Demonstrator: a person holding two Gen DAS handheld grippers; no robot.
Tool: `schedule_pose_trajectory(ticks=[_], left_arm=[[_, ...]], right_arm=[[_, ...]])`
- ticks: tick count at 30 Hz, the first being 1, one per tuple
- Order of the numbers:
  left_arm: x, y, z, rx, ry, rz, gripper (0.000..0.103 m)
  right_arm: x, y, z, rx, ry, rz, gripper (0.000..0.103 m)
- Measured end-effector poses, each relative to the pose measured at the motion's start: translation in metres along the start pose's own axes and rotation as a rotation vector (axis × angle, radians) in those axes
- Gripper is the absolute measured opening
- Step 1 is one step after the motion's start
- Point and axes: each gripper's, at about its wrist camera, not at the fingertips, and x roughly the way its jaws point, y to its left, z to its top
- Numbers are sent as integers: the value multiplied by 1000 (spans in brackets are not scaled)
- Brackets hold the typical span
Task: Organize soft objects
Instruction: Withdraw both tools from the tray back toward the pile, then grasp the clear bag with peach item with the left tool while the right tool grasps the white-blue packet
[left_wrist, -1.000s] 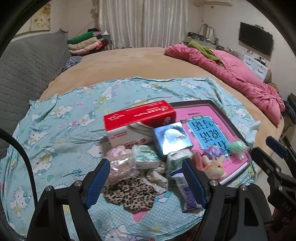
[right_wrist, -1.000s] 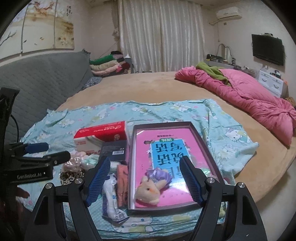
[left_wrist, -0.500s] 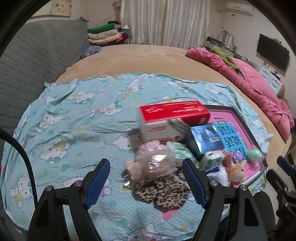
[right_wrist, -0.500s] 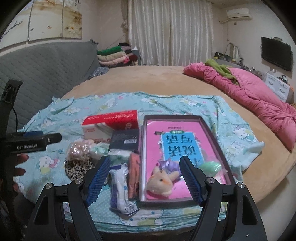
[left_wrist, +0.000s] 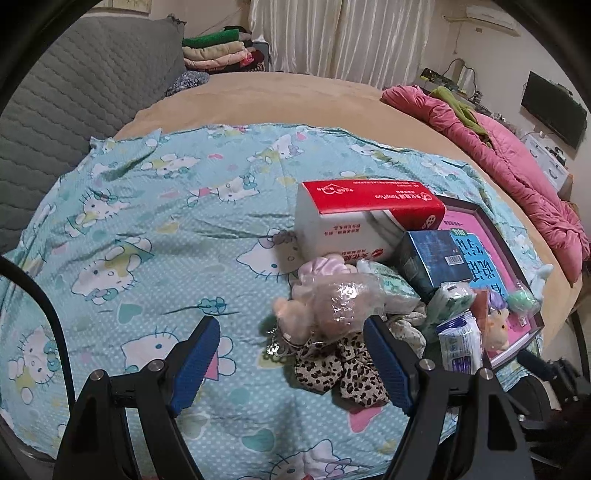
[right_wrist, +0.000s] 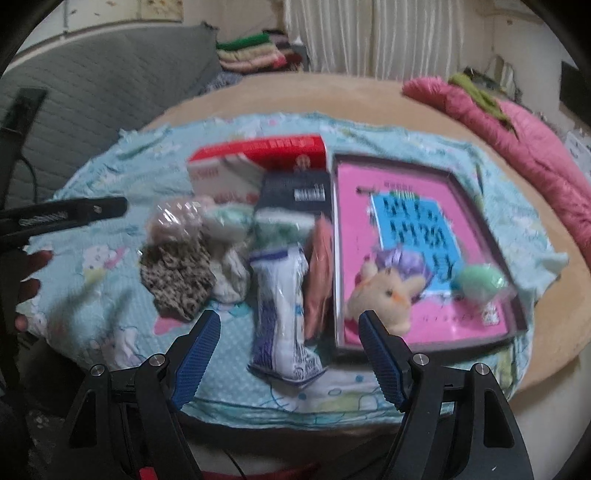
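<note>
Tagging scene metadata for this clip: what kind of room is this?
Most likely a bedroom in a home. The work surface is a large round bed with a cartoon-cat sheet spread on it, a pink quilt bunched at one side, folded clothes stacked by the curtains, and a wall-mounted TV.

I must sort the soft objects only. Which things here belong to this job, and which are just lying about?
For the job: plush rabbit, leopard cloth, bagged pink plush, green puff.

Lying about: tissue box, blue box, pink quilt, folded clothes.
</note>
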Motion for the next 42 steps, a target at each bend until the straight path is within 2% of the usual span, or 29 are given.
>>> schedule_pose_trajectory(ticks=[7,18,21,24,26,29,31,32,33,36,42], left_arm=[[13,1,0,-12,13,-43,80],[48,0,6,-46,67,-115,82],[58,-4,8,-43,80,-123,82],[66,-8,10,-34,87,-121,82],[69,-8,10,-39,83,-133,81],[76,-7,10,-49,95,-180,71],[75,-9,10,-26,81,-180,65],[74,-10,10,-16,72,-202,53],[73,-11,10,-14,73,-226,46],[72,-14,8,10,69,-224,45],[62,-12,5,-2,51,-229,44]], right_arm=[[17,1,0,12,24,30,64],[48,13,1,-19,66,32,56],[57,20,2,-42,73,32,50],[67,25,3,-64,91,31,35],[70,26,2,-81,94,32,31],[70,25,1,-78,92,55,29],[67,23,2,-69,82,81,28],[65,22,2,-68,74,96,28],[62,23,3,-69,59,117,28],[52,29,6,-94,11,143,28],[35,37,11,-130,-46,135,28]])
